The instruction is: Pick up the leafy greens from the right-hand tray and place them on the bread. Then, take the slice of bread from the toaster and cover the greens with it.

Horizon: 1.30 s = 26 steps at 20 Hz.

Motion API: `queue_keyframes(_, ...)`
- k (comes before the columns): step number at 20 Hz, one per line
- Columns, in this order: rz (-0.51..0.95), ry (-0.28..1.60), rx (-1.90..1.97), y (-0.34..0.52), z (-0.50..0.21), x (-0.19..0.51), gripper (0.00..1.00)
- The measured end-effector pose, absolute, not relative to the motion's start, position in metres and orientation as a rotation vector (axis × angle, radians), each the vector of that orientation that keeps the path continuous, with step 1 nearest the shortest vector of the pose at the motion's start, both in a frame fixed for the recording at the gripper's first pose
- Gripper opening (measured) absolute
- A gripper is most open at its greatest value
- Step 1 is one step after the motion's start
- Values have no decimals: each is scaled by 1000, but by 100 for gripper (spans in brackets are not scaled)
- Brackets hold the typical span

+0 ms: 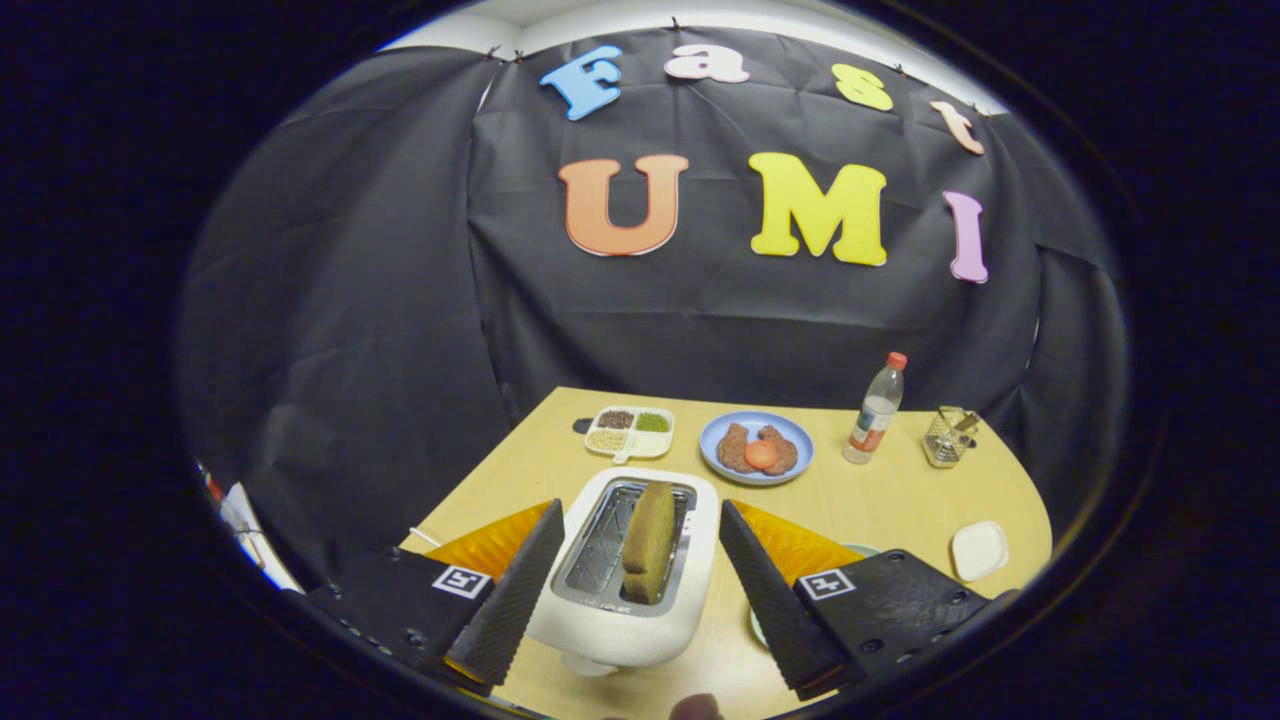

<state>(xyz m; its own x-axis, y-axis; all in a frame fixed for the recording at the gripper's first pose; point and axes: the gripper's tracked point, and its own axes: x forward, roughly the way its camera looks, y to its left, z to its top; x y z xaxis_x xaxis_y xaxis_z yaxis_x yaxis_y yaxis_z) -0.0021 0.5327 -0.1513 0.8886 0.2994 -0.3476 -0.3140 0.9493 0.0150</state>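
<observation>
Above the toaster (630,575), the hand-held gripper (634,590) hangs spread, straddling the bread slice (649,540).

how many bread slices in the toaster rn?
1. A single slice of bread stands in the toaster's right slot, between the open fingers of the hand-held gripper. The left slot looks empty, though its depths are hidden.

The tool (635,585) ends in two long wedge-shaped fingers (510,590) whose faces carry a fine ribbed, knurled texture, standing apart from each other in a wide V. Each finger grows out of a flat, dark block (matte, with small round screws set along its rim), and each block bears a square white fiducial tag (461,581) printed with a black pattern. Behind the fingers, ridged orange panels (490,545) fan outward from the mounts.
</observation>
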Motion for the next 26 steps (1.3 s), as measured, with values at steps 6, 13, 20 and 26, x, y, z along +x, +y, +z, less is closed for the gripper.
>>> queue_keyframes(6, 225, 438, -24, 540, -194, 30, 83)
queue_keyframes(13, 177, 441, -50, 540, -197, 46, 32)
queue_keyframes(20, 191, 471, -9, 540, -181, 43, 12)
queue_keyframes(26, 304, 409, 37, 538, -127, 27, 12)
